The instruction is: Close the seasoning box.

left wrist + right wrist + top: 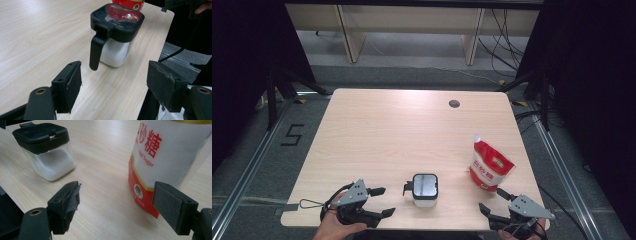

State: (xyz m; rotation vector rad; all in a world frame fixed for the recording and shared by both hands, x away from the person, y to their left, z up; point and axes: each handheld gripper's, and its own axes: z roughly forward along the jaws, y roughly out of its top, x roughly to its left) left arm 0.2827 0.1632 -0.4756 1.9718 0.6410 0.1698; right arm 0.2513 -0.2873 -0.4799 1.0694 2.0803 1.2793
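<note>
A clear jar [425, 190] with a black lid and black handle stands near the table's front edge, part filled with white grains. The jar [113, 37] is just ahead of my left gripper [113, 85], its handle pointing toward the open jaws. My left gripper [382, 201] sits left of the jar, open and empty. A red and white sugar pouch [488, 164] stands upright at the right. My right gripper [493, 201], open and empty, is just in front of the pouch [165, 157], with the jar [47, 152] off to its left. My right gripper [117, 202] holds nothing.
The wooden table [402, 130] has a round cable hole [454, 104] near its far edge. Metal rails and cables run on the floor to either side. A person's hands hold both grippers at the front edge.
</note>
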